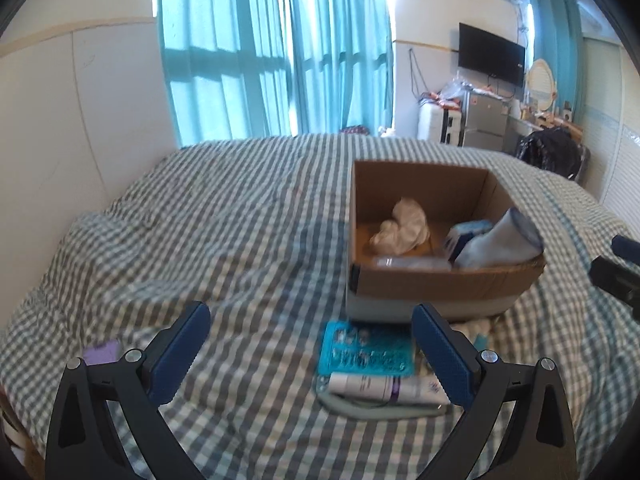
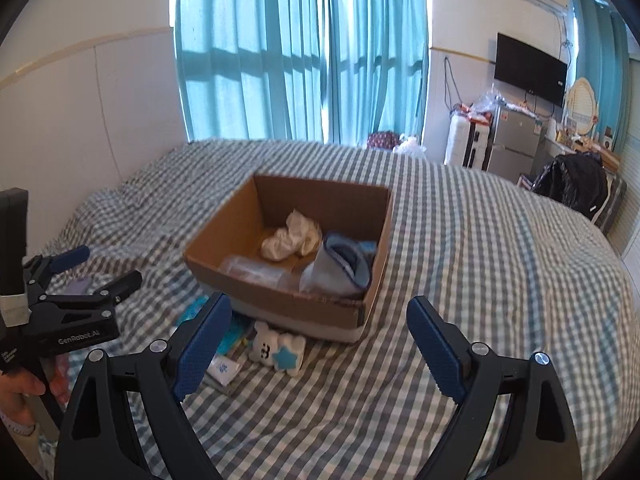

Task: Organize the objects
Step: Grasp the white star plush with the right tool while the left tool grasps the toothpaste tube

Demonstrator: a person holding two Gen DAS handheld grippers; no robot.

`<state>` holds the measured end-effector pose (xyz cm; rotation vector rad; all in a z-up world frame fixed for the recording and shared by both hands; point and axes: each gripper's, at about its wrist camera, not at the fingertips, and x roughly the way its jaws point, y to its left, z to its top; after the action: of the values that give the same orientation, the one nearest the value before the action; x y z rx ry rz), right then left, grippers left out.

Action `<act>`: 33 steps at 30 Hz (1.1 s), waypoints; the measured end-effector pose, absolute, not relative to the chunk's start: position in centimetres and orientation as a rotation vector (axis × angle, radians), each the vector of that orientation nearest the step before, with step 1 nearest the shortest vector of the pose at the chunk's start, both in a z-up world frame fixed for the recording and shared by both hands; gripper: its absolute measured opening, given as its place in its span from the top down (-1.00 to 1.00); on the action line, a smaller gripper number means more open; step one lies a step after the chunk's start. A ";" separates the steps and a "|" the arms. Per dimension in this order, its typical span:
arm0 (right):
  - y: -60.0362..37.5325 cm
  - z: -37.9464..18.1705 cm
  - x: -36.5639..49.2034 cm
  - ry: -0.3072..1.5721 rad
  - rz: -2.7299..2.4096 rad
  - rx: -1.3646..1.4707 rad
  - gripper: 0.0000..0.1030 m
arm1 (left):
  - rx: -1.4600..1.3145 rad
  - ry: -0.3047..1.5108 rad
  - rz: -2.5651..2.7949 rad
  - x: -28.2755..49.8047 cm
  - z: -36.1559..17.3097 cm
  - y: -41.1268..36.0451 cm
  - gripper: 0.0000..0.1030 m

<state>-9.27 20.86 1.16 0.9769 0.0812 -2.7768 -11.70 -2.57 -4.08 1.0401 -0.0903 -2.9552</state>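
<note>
A cardboard box [image 1: 440, 280] [image 2: 280, 296] sits on the checked bed. It holds a crumpled white cloth [image 1: 400, 230] [image 2: 292, 236], a pale blue sock [image 1: 500, 240] [image 2: 340, 268], a small blue-and-white pack [image 1: 464, 238] and a clear plastic item [image 2: 256, 270]. In front of the box lie a teal blister card [image 1: 366, 350], a white tube [image 1: 388, 388] on a grey pouch [image 1: 380, 410], and a white bear toy with a blue star [image 2: 278, 350]. My left gripper [image 1: 312, 352] [image 2: 96, 268] is open above the card and tube. My right gripper [image 2: 320, 344] is open and empty near the toy.
A small purple item [image 1: 102, 352] lies on the bed at the left. A white wall runs along the bed's left side, teal curtains [image 1: 276, 52] hang behind. A fridge [image 1: 484, 124], a wall TV and a chair with dark clothes stand at the far right.
</note>
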 end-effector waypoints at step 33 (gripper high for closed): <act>15.3 -13.5 -16.7 0.047 -2.519 1.346 -0.13 | 1.388 -0.186 -2.947 -11.8 -14.8 -1.3 -1.00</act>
<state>-16.69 15.32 -13.52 1.3460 0.0468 -2.5189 -11.78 -1.28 -14.77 1.3878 -0.1859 -2.9467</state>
